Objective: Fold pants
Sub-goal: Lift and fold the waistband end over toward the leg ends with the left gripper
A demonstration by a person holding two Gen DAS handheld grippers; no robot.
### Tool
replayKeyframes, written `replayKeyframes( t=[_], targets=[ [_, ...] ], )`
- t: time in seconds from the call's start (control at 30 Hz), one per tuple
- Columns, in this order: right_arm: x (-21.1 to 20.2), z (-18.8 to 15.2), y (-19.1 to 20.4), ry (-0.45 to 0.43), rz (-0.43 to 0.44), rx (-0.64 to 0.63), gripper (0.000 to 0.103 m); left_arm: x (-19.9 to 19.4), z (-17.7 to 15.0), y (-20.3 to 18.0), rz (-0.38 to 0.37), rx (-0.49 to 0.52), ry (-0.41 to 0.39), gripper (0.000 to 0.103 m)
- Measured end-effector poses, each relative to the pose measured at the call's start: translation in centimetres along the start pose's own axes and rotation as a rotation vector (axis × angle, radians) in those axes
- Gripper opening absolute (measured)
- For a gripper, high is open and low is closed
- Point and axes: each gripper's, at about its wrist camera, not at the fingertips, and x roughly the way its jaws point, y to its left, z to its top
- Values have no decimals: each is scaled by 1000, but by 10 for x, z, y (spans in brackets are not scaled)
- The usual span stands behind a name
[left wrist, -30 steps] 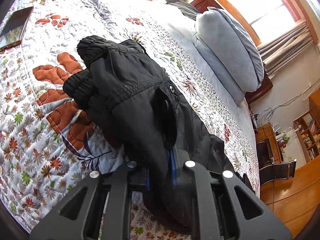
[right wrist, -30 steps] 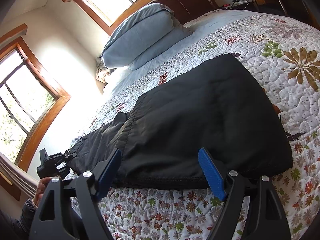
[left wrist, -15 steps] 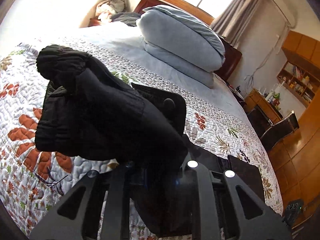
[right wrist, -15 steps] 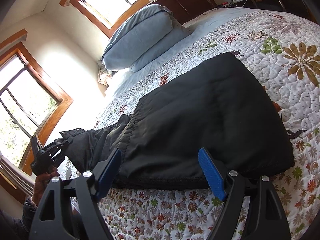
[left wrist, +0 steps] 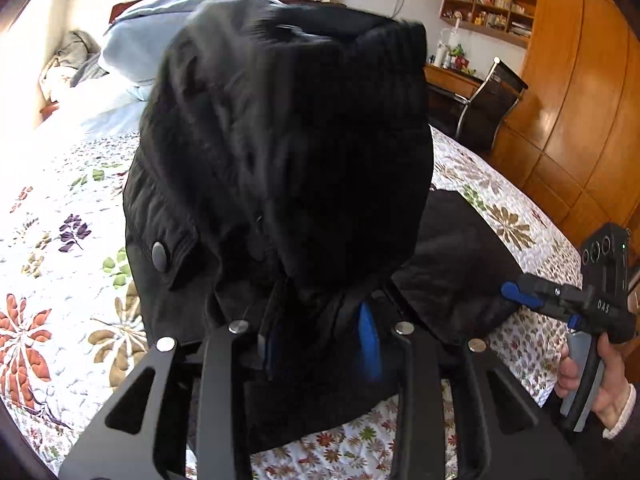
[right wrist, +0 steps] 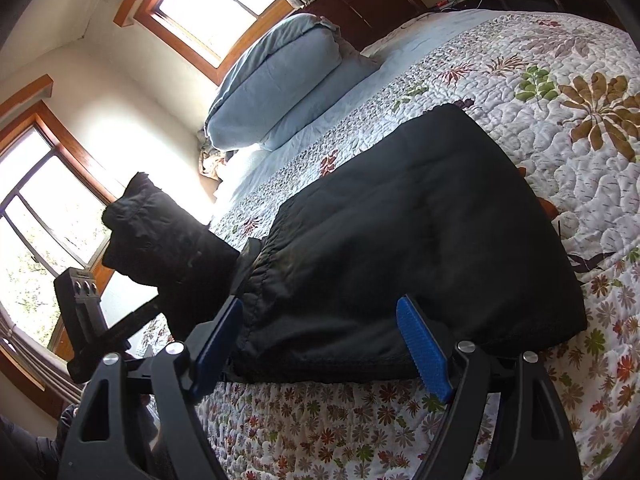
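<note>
Black padded pants (right wrist: 408, 240) lie on the floral quilt (right wrist: 560, 128). My left gripper (left wrist: 320, 344) is shut on the pants' waist end (left wrist: 280, 152) and holds it lifted, bunched upright above the bed; the bundle fills the left wrist view and also shows in the right wrist view (right wrist: 168, 240). My right gripper (right wrist: 320, 344) is open at the near edge of the flat folded leg part, its blue pads either side of the hem, not closed on it. It shows from the side in the left wrist view (left wrist: 520, 294).
Blue pillows (right wrist: 276, 80) are stacked at the head of the bed. A wooden wardrobe (left wrist: 580, 100), a desk chair (left wrist: 492, 96) and shelves stand beyond the bed's far side. Windows (right wrist: 208, 4) are behind the headboard.
My left gripper has lifted the waist end off the quilt and swung it up and over toward the right gripper. The right gripper has stayed open at the hem.
</note>
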Motion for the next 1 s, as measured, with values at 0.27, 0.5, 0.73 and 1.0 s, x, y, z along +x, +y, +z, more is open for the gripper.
replayKeyframes(
  t=[0.27, 0.5, 0.73, 1.0],
  targets=[
    [-4, -1, -3, -15, 9, 26, 80, -5, -15, -4, -43, -26, 20, 46],
    [-11, 8, 0, -60, 82, 101, 85, -26, -7, -5, 11, -4, -13, 69],
    [8, 44, 21, -64, 228, 153, 97, -33, 1, 12, 145, -57, 36, 93],
    [74, 60, 22, 97, 253, 216, 98, -30, -6, 49, 232, -144, 97, 96]
  ],
)
